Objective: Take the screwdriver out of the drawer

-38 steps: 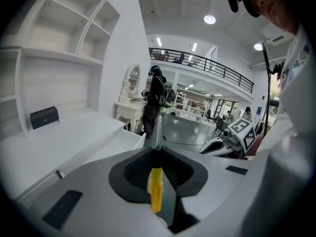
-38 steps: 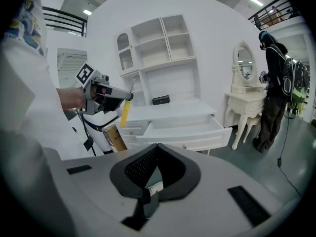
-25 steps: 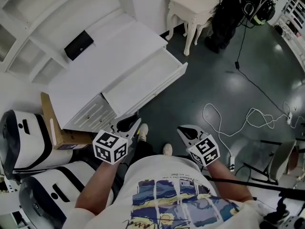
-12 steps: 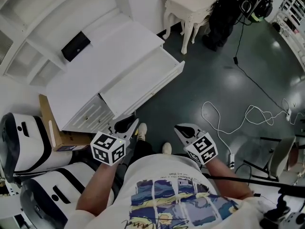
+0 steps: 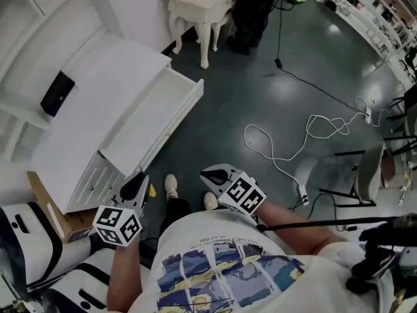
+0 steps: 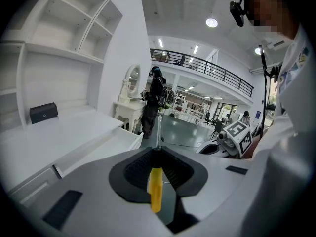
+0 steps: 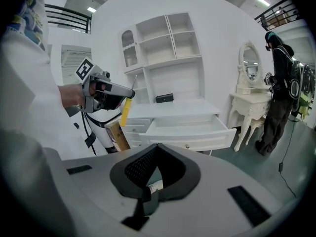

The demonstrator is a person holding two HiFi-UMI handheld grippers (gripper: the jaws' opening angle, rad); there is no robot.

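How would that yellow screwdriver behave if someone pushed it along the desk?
The screwdriver looks stiff: it juts straight from the jaws of the left gripper. Its rounded yellow handle would probably roll if pushed on the flat desk. Being slim, it is likely light for its length.

We find the room bright and evenly lit. Ceiling lamps (image 6: 212, 22) shine overhead in the left gripper view, and pale glare spots lie on the dark glossy floor (image 5: 260, 103). The white desk (image 5: 98, 90) nearly washes out. Both gripper views bulge and fall to black at the corners, and the screwdriver (image 6: 155, 189), close to the lens, looks soft.
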